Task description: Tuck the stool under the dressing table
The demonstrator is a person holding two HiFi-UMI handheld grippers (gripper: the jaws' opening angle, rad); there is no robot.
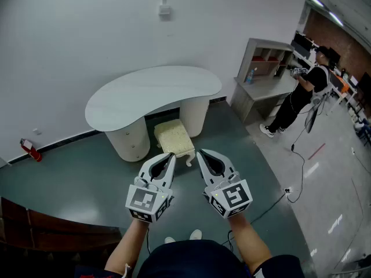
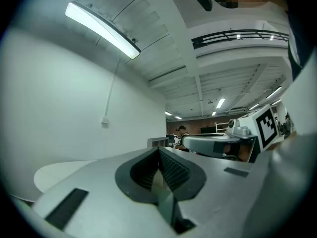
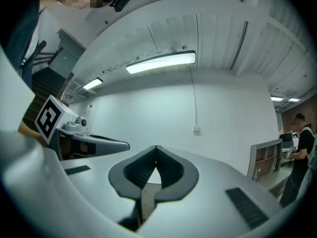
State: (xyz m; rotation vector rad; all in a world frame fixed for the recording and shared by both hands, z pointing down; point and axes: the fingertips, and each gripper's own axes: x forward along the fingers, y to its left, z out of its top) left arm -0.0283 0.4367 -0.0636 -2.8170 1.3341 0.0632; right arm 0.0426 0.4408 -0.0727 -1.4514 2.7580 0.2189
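Note:
The white dressing table (image 1: 153, 88) with a kidney-shaped top stands against the wall. The cream cushioned stool (image 1: 173, 138) sits on the floor between the table's two pedestals, its far end under the top and its near end sticking out. My left gripper (image 1: 171, 155) and right gripper (image 1: 199, 153) hover side by side just short of the stool's near edge, touching nothing. Both are shut, tips together, with nothing held. The left gripper view shows its own shut jaws (image 2: 158, 150) and the right gripper (image 2: 218, 144) beside it. The right gripper view shows its own shut jaws (image 3: 156, 148).
A grey desk with a shelf unit (image 1: 264, 74) stands at the back right, and a person (image 1: 301, 94) stands by it. A red fire extinguisher (image 1: 30, 150) lies by the left wall. A cable (image 1: 293, 184) runs over the floor on the right. Dark wooden panelling (image 1: 52, 227) fills the lower left.

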